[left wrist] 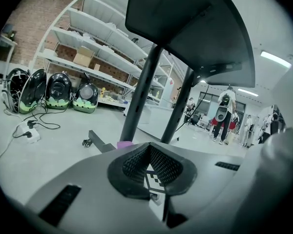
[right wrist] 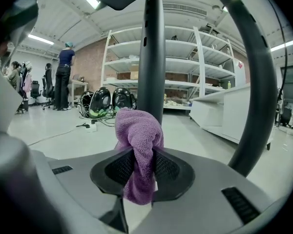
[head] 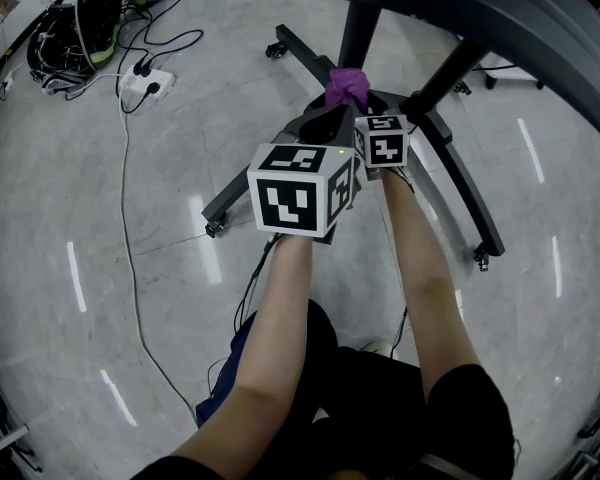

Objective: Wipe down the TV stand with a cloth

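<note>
The TV stand's black wheeled base point(head: 468, 194) spreads over the floor, with two dark posts point(head: 358, 26) rising from it. My right gripper point(head: 358, 104) is shut on a purple cloth point(head: 346, 85), which is bunched up and held close to the left post at the base. In the right gripper view the cloth point(right wrist: 137, 143) hangs between the shut jaws of the right gripper point(right wrist: 136, 167), just in front of the post point(right wrist: 151, 57). My left gripper point(head: 326, 120) sits right beside it, shut with nothing held. In the left gripper view the left gripper point(left wrist: 149, 152) faces both posts point(left wrist: 141, 82), with the cloth's edge point(left wrist: 123, 144) showing.
A white power strip point(head: 146, 85) with trailing cables lies on the floor at the left. Dark rounded cases point(head: 96, 10) sit near it. Castors point(head: 213, 229) tip the base legs. White shelving point(left wrist: 90, 57) and people point(left wrist: 225, 113) stand far off.
</note>
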Demonstrator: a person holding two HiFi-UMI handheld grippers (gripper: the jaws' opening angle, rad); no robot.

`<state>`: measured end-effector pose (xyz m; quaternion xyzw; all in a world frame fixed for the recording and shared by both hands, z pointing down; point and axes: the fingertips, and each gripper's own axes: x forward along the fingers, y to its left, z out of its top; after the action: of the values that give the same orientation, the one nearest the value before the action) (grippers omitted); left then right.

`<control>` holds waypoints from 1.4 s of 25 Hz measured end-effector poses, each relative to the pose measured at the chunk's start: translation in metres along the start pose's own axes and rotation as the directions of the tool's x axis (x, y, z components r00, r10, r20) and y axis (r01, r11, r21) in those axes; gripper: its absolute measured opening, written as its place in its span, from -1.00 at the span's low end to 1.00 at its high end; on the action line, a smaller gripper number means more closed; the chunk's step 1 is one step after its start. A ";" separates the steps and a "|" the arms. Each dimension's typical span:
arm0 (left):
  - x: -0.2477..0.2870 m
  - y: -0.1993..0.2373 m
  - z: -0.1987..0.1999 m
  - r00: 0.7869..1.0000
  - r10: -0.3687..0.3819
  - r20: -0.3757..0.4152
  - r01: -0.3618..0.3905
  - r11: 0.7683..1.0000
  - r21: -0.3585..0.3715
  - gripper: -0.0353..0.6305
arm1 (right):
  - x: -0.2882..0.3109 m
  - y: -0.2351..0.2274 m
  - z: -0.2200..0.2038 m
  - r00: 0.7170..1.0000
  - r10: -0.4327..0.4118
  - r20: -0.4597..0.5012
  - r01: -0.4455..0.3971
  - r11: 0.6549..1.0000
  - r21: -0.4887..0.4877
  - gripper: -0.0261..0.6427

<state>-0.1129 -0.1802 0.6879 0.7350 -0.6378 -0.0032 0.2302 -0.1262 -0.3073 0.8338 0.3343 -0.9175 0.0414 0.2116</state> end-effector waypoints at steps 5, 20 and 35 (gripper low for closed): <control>-0.001 0.001 -0.001 1.000 0.009 -0.002 -0.009 1.000 0.011 -0.88 | -0.019 -0.014 0.023 0.994 -0.006 0.106 0.005 1.000 0.010 -0.58; -0.001 -0.005 -0.002 1.000 -0.006 -0.012 0.006 1.000 0.018 -0.88 | -0.120 -0.083 0.218 0.865 -0.074 0.496 0.105 0.994 -0.035 -0.58; -0.022 0.021 0.012 0.996 0.076 0.039 -0.077 0.997 0.012 -0.88 | -0.072 -0.069 0.195 0.920 -0.072 0.386 0.111 0.991 -0.080 -0.58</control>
<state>-0.1397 -0.1653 0.6782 0.7114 -0.6696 -0.0043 0.2132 -0.1037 -0.3601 0.6223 0.3676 -0.9253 -0.0806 0.0471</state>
